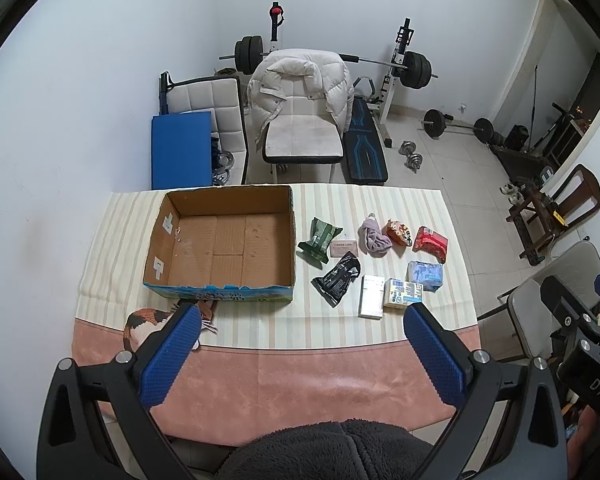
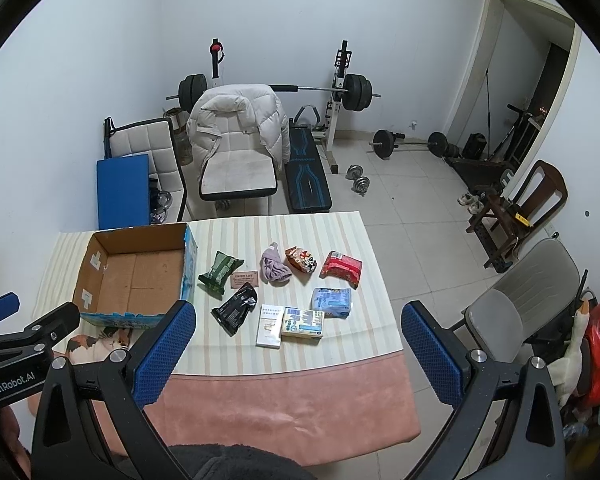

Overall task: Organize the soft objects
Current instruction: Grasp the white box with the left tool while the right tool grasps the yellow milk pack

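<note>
Both grippers hang above the near edge of the table, jaws spread wide and holding nothing: the left gripper [image 1: 302,354] over the pink border of the tablecloth [image 1: 300,380], the right gripper [image 2: 298,354] beside it. Past the left one's blue fingers [image 1: 172,360] a calico cat toy [image 1: 148,322] lies flat just in front of the cardboard box [image 1: 220,292], which sits open on the striped cloth. To the right of the box the soft things are spread out, apart from one another: a green pouch [image 2: 219,272], a black pouch [image 2: 236,309], a purple cloth bundle [image 2: 275,268], an orange packet [image 2: 300,262], a red packet [image 2: 342,268], a blue tissue pack [image 2: 332,302], and nearest, a white box [image 2: 270,326] touching a yellow-and-blue pack [image 2: 303,322].
</note>
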`<state>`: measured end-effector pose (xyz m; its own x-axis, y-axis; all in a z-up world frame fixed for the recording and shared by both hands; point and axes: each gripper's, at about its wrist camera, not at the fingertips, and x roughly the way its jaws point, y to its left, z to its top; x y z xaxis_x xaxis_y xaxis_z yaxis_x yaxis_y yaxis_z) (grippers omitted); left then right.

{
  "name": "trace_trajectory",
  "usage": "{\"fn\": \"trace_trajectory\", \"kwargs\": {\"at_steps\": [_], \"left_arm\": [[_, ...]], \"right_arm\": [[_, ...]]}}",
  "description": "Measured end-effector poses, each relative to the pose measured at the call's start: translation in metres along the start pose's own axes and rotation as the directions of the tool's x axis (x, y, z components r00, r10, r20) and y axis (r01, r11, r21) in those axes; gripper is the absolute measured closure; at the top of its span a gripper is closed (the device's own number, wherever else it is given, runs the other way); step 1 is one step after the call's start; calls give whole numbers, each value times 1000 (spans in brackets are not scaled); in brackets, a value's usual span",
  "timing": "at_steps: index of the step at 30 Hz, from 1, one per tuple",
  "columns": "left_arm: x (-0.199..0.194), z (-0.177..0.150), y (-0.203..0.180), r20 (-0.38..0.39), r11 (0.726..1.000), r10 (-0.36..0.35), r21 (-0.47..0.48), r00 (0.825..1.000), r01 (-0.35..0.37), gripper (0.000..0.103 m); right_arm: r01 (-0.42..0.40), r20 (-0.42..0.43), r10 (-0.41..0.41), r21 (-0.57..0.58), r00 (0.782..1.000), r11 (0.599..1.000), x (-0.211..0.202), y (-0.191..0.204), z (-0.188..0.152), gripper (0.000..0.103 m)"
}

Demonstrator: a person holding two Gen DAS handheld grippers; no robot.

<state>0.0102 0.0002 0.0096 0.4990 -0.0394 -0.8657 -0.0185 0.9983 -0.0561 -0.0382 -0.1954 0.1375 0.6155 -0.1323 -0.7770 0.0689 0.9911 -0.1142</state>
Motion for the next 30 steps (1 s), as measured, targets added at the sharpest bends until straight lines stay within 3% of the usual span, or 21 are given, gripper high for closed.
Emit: {"fn": "trace_trajectory", "kwargs": {"at_steps": [5, 10, 13, 16, 20, 24, 27, 30], "left_arm": [[16, 1, -4, -24, 1000, -4, 26, 1000, 5, 0], [76, 14, -18, -105, 997, -14, 72, 994, 22, 0], [126, 21, -31, -206, 995, -33, 85, 978, 51, 0], [178, 21, -44, -293, 994, -16, 98, 956, 47, 0], [250, 7, -64, -383, 992, 28, 123, 923, 21, 0], [302, -9, -74, -465, 994, 41, 106, 884, 10, 0], [335, -22, -79, -514, 995, 65, 103, 856, -13, 0], [359, -32, -80, -548, 994, 82, 100, 832, -32, 0]], "right_arm": [[-6, -15, 6, 12, 1000, 1000, 11, -2, -1, 0], [4, -94, 1, 48, 996, 999, 65, -23, -6, 0], [22, -172, -9, 72, 985, 997, 117, -48, -11, 0], [-15, -231, 25, 48, 973, 999, 174, -62, -19, 0], [-69, -331, 19, -140, 944, 988, 269, -59, -36, 0], [-166, -437, -3, -349, 900, 922, 359, -39, -61, 0], [-256, -487, -16, -487, 873, 835, 415, -18, -83, 0], [-348, -561, -31, -554, 827, 756, 464, 3, -104, 3]]}}
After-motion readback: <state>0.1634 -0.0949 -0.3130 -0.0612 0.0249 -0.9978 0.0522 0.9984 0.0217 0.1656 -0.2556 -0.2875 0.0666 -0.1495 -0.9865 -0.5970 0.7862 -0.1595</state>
